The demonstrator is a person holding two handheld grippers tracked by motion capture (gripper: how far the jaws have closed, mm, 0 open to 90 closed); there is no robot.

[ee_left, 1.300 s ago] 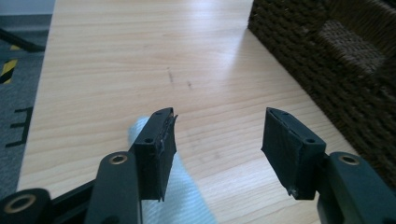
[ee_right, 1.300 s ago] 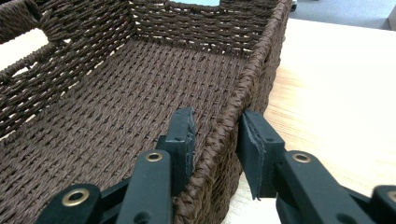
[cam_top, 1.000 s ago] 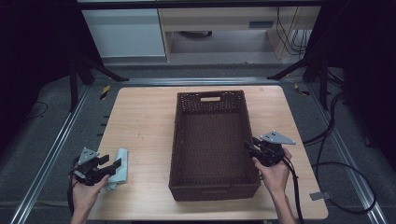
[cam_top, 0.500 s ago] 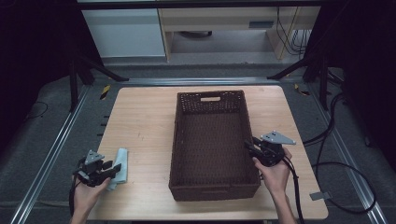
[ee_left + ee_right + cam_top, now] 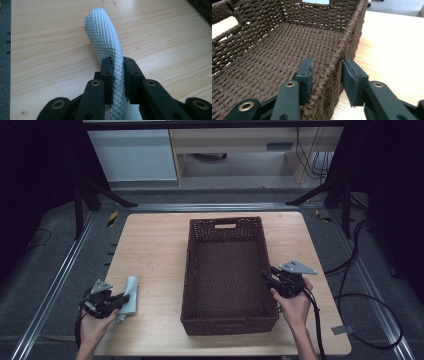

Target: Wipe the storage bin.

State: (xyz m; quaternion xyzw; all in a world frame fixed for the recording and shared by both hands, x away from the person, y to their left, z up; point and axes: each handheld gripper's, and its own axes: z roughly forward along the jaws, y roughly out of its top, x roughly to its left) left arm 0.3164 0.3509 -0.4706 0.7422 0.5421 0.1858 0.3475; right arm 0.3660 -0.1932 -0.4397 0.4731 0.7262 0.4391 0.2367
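A pale blue textured cloth (image 5: 130, 291) lies near the front left corner of the wooden table (image 5: 150, 245). My left gripper (image 5: 122, 299) is shut on it. Its jaws have just been closing and now pinch a raised fold of the cloth (image 5: 105, 37) between the pads (image 5: 107, 72). A dark brown woven basket (image 5: 227, 222) stands empty in the middle of the table. My right gripper (image 5: 266, 276) straddles the basket's right wall (image 5: 342, 42). Its jaws have just been opening: the outer pad (image 5: 352, 80) stands off the wall.
Metal rails (image 5: 55, 285) run along both sides of the table. Black cables (image 5: 360, 300) trail over the floor on the right. A white cabinet (image 5: 132, 155) and a shelf stand beyond the far edge. Bare wood lies between cloth and basket.
The left jaws have closed on the cloth, which has bunched from a flat patch into a narrow raised fold. The right hand has stayed at the basket wall.
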